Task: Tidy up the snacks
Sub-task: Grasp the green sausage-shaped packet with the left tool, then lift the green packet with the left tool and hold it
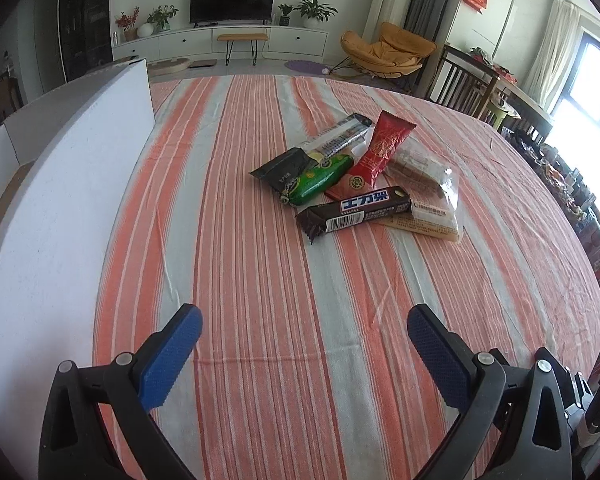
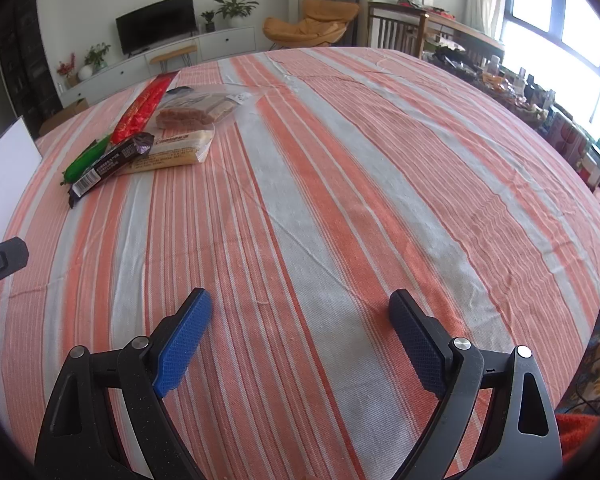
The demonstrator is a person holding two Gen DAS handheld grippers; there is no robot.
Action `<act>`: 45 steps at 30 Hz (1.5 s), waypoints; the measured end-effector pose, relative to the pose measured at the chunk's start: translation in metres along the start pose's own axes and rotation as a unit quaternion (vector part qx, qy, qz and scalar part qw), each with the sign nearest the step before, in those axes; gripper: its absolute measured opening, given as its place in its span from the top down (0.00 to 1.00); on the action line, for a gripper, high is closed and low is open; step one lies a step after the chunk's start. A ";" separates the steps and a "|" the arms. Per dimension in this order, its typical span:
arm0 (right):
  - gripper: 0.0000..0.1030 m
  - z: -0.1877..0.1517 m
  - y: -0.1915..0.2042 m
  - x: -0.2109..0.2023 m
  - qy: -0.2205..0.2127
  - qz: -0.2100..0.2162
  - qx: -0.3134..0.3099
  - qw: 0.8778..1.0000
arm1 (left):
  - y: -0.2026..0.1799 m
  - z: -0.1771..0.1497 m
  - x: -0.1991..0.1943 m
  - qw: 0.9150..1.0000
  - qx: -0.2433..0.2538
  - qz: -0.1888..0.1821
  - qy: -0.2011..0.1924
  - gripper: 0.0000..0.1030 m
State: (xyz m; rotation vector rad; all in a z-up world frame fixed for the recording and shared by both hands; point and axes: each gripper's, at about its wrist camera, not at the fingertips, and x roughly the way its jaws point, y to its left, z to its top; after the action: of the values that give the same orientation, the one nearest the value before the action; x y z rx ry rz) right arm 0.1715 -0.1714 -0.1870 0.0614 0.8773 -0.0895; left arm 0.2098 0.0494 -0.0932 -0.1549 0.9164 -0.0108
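Half buried under the heap: black pouch (image 1: 281,169), silver packet (image 1: 338,136), print too small to read. Ahead of the left gripper (image 1: 304,320), spread wide and empty: snack pile, chocolate bar (image 1: 356,212) nearest. Beside its left finger: white box (image 1: 60,208), cut off. Right gripper (image 2: 300,312) likewise gaping, over bare striped tablecloth (image 2: 340,200), pile well off to its left.

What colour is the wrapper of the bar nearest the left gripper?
Dark brown, with a blue-and-white label: the chocolate bar. Left wrist view shows it best.

Ahead of my left tool (image 1: 304,320), bare table (image 1: 260,280) up to the snack pile (image 1: 360,184); white box wall (image 1: 68,200) blocks the left.
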 end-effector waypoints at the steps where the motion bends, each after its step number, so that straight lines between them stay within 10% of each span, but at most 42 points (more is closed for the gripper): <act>1: 0.10 0.000 0.000 0.000 0.000 0.000 0.000 1.000 | -0.005 0.010 0.002 1.000 0.014 0.005 -0.004 0.02; 7: 0.10 0.000 0.000 0.000 0.000 0.000 0.000 1.000 | -0.050 0.054 0.039 0.978 0.202 0.030 0.036 0.21; 12: 0.10 0.000 0.000 0.000 0.000 0.000 0.000 1.000 | -0.004 0.106 0.060 0.998 0.047 -0.015 0.047 0.37; 16: 0.10 0.000 0.000 0.000 0.000 0.000 0.000 1.000 | -0.013 0.105 0.093 0.991 0.100 -0.014 0.085 0.72; 30: 0.10 0.000 0.001 0.001 0.000 0.000 0.000 1.000 | -0.015 0.077 0.097 0.992 0.117 0.009 0.048 0.78; 38: 0.10 0.000 0.001 0.001 0.000 0.000 0.000 1.000 | 0.019 -0.007 0.026 0.999 0.016 0.027 0.032 0.78; 45: 0.10 0.000 0.001 0.001 0.000 0.000 0.000 1.000 | 0.014 -0.060 -0.005 0.999 0.020 0.015 0.034 0.78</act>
State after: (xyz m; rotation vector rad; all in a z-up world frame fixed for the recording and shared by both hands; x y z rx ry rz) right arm 0.1723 -0.1706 -0.1877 0.0616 0.8770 -0.0895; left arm 0.1588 0.0559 -0.1272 -0.1040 0.9855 -0.0075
